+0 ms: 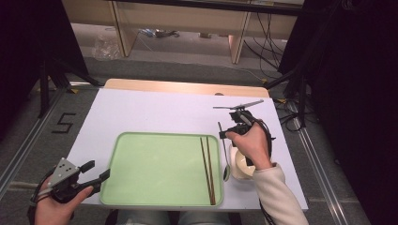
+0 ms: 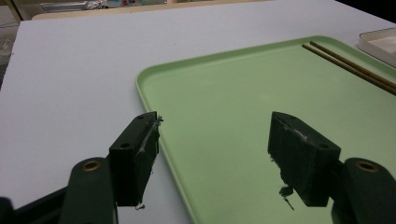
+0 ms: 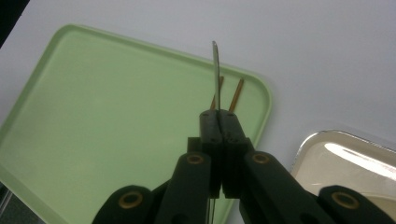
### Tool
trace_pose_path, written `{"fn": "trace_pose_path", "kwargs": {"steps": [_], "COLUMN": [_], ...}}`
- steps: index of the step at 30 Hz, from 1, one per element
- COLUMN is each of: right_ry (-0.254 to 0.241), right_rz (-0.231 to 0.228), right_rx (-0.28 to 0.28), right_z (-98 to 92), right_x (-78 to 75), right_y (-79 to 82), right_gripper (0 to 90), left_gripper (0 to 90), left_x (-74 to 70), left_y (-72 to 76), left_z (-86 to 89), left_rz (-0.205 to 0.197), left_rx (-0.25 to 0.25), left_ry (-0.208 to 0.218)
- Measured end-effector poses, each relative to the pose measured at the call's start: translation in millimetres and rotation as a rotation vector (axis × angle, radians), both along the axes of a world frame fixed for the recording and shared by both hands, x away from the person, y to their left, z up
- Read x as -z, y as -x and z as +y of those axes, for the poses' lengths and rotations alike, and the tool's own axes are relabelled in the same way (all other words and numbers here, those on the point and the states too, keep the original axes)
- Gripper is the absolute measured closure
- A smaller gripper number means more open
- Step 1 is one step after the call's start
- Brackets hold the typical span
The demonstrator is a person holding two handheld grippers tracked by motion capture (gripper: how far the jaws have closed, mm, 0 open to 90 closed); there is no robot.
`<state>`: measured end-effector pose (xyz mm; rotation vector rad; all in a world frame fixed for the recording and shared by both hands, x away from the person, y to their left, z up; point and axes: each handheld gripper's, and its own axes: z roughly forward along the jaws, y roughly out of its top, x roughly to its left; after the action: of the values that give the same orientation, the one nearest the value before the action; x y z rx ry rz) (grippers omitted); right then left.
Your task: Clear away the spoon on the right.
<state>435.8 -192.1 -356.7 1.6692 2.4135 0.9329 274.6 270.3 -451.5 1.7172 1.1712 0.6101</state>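
The right gripper pinches a thin metal utensil above the green tray's right end, where two chopsticks lie. A white dish sits just beside it. The left gripper hangs spread at the tray's left edge.

A white sheet is covering the desk, whose pale wood edge is showing along the far side. A "5" in black tape is lying on the grey floor at left. Cables are trailing beneath wooden furniture beyond.
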Motion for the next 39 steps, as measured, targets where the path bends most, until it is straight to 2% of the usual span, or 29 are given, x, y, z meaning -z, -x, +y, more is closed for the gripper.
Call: {"fn": "trace_pose_path", "kwargs": {"steps": [4, 7, 8, 10, 11, 13, 14, 17, 18, 21, 22, 24, 27, 28, 29, 33, 34, 35, 37, 39], "right_ry": [-0.004, 0.009, -0.003, 0.000, 0.010, 0.006, 0.002, 0.009, -0.001, 0.009, -0.002, 0.006, 0.010, 0.001, -0.001, 0.006, -0.003, 0.003, -0.004, 0.005], "right_rz": [0.014, -0.001, 0.017, 0.018, -0.001, 0.003, 0.014, -0.005, 0.021, 0.006, 0.033, 0.006, 0.010, 0.028, 0.026, 0.020, 0.048, 0.022, 0.040, 0.010], "right_rx": [0.005, -0.011, -0.003, 0.003, -0.010, -0.018, -0.004, -0.022, -0.014, -0.031, -0.013, -0.032, -0.024, -0.018, -0.034, -0.042, -0.020, -0.045, -0.026, -0.064], "right_z": [4.9, 5.8, 7.0, 8.4, 8.0, 9.2, 11.2, 12.9, 14.6, 15.8, 18.0, 18.6, 21.2, 22.4, 22.0, 23.8, 26.2, 24.6, 26.8, 26.1], "right_x": [1.0, 3.1, 1.9, 2.0, 3.4, 3.8, 3.1, 4.7, 3.5, 5.6, 4.0, 6.5, 6.5, 5.4, 6.1, 7.8, 6.4, 8.1, 6.5, 8.2], "right_y": [0.2, -0.3, -0.2, 0.3, -0.4, -0.9, -0.2, -0.8, -0.5, -1.3, -0.3, -1.2, -1.4, -1.1, -2.3, -3.1, -2.7, -3.2, -2.4, -4.5], "right_gripper": [90.0, 90.0, 90.0, 90.0, 90.0, 90.0, 90.0, 90.0, 90.0, 90.0, 90.0, 90.0, 90.0, 90.0, 90.0, 90.0, 90.0, 90.0, 90.0, 90.0], "left_gripper": [33.3, 33.3, 33.3, 33.4, 33.3, 33.3, 33.4, 33.4, 33.4, 33.3, 33.4, 33.3, 33.4, 33.4, 33.4, 33.4, 33.4, 33.4, 33.4, 33.4], "left_x": [-0.4, 0.1, 0.0, 0.1, 0.1, 0.1, 0.1, -0.4, -0.2, -0.3, 0.3, 0.2, 0.0, 0.0, 0.3, 0.0, 0.3, 0.3, 0.2, -0.4], "left_y": [0.5, 0.1, 0.1, 0.1, 0.1, 0.1, 0.1, 0.8, 0.6, 0.6, 0.1, 0.1, 0.4, 0.4, 0.1, 0.4, 0.1, 0.2, 0.2, 0.9], "left_z": [-0.1, -0.1, -0.1, -0.2, -0.2, -0.2, -0.2, -0.4, -0.5, -0.5, -0.4, -0.4, -0.5, -0.4, -0.4, -0.4, -0.4, -0.4, -0.4, -0.5], "left_rz": [0.003, 0.000, 0.000, 0.000, 0.000, 0.001, 0.001, 0.007, 0.006, 0.006, 0.002, 0.002, 0.003, 0.003, 0.001, 0.004, 0.002, 0.002, 0.002, 0.008], "left_rx": [-0.004, 0.000, 0.000, 0.000, 0.000, 0.000, 0.000, -0.006, -0.005, -0.005, 0.000, -0.001, -0.003, -0.004, 0.000, -0.004, 0.000, -0.001, 0.000, -0.006], "left_ry": [-0.003, 0.001, 0.000, 0.001, -0.001, -0.001, -0.001, -0.007, -0.005, -0.006, 0.000, 0.000, -0.002, -0.003, 0.001, -0.003, 0.000, -0.001, -0.001, -0.008]}}
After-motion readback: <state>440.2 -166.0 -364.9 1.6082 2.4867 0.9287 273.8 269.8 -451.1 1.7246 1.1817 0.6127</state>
